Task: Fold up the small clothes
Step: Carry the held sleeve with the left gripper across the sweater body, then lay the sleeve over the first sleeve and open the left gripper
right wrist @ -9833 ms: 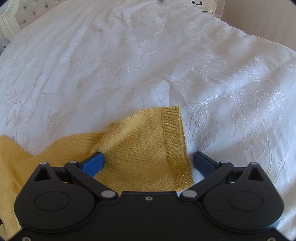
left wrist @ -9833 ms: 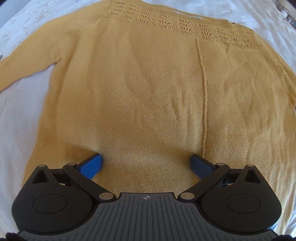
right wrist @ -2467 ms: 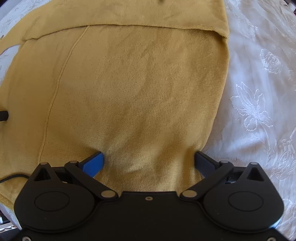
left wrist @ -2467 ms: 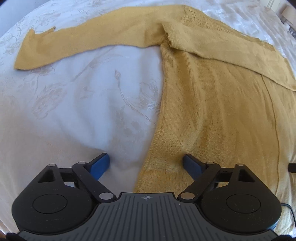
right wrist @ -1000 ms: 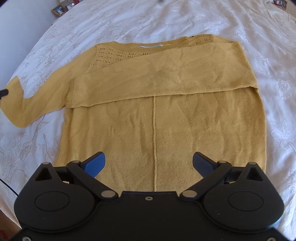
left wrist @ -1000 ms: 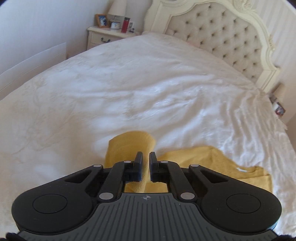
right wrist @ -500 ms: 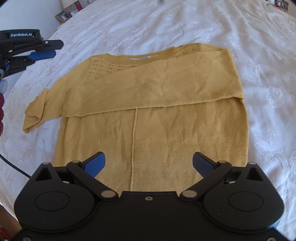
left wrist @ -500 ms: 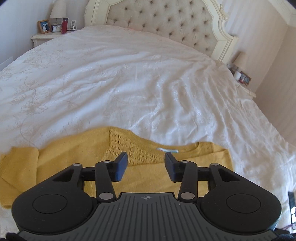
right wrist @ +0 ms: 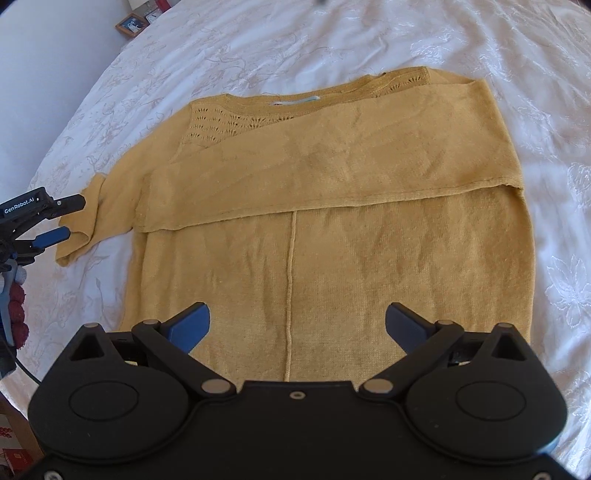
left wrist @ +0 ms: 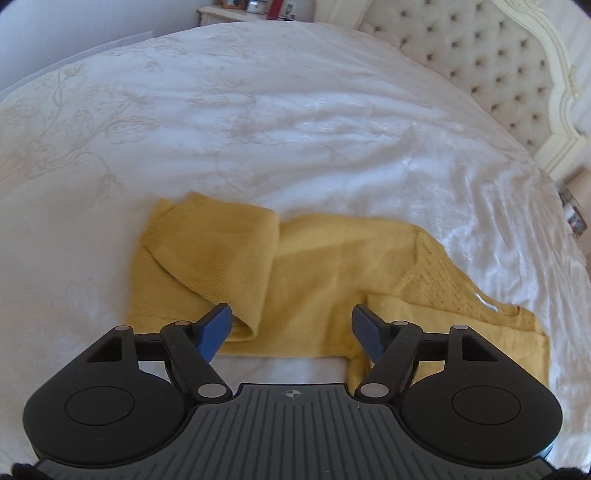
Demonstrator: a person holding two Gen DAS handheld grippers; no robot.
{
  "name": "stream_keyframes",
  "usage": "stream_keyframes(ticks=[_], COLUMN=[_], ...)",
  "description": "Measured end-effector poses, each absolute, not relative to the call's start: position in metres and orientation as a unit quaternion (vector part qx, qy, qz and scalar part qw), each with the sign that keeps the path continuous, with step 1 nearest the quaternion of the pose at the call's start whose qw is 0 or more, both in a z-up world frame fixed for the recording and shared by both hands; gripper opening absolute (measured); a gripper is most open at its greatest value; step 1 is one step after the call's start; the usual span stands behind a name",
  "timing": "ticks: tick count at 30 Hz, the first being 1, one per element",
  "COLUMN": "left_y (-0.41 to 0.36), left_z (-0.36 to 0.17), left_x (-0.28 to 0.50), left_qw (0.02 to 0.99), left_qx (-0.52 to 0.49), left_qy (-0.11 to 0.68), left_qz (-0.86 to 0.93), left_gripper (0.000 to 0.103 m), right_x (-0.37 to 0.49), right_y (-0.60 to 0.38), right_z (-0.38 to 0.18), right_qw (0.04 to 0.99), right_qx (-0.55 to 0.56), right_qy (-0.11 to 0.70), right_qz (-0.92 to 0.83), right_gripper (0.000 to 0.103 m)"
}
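Note:
A mustard knit sweater [right wrist: 332, 229] lies flat on the white bedspread [right wrist: 332, 33], one sleeve folded across its chest. The other sleeve [left wrist: 221, 258] lies doubled back on itself on the bed. My left gripper [left wrist: 291, 328] hovers just over that sleeve. Its jaws are opening, the knit lies under the gap, and the blue pads [left wrist: 216, 326] press on nothing. In the right wrist view the left gripper [right wrist: 64, 219] sits at the sleeve's folded end. My right gripper [right wrist: 297, 325] stands open above the hem, holding nothing.
A tufted headboard [left wrist: 517, 74] closes the bed's far end, with a nightstand [left wrist: 258, 7] beside it. A framed picture [right wrist: 129, 24] stands past the bed's edge. A red object [right wrist: 16, 310] and a dark cable hang at the left, under the left gripper.
The left gripper, shut on the sleeve end a second ago, has opened and let it go; the sleeve now lies doubled back. The left gripper sank towards it. The right gripper barely moved.

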State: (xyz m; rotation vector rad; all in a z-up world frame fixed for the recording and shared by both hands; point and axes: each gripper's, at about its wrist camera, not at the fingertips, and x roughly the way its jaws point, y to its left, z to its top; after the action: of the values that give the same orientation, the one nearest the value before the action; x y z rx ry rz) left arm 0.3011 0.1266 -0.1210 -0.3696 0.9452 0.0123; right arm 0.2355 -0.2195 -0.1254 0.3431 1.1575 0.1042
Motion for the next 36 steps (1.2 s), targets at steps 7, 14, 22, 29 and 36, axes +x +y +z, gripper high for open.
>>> stream_keyframes(ticks=[7,14,22,29,36], left_y=[0.158,0.165,0.114,0.004,-0.096], left_z=[-0.151,-0.159,-0.11,-0.082,-0.108], left_x=[0.324,0.327,0.323,0.318,0.317], left_qw=[0.854,0.846,0.902,0.914,0.883], left_qx=[-0.234,-0.283,-0.199,-0.129,-0.074], left_qy=[0.464,0.448,0.383,0.366,0.416], left_qz=[0.036,0.06,0.003,-0.123,-0.204], left_gripper=[0.07,0.037,0.008,0.008,0.022], right_x=[0.245,0.25,0.246,0.235,0.218], right_y=[-0.198,-0.199,-0.214,-0.234,-0.258], right_z=[-0.126,-0.127,-0.129,-0.132,-0.132], right_qw=[0.822,0.818,0.818,0.815,0.815], right_qx=[0.134,0.131,0.134,0.148,0.156], right_qy=[0.549,0.554,0.555,0.556,0.556], right_qz=[0.07,0.079,0.078,0.069,0.054], right_gripper=[0.101,0.101,0.101,0.101,0.101])
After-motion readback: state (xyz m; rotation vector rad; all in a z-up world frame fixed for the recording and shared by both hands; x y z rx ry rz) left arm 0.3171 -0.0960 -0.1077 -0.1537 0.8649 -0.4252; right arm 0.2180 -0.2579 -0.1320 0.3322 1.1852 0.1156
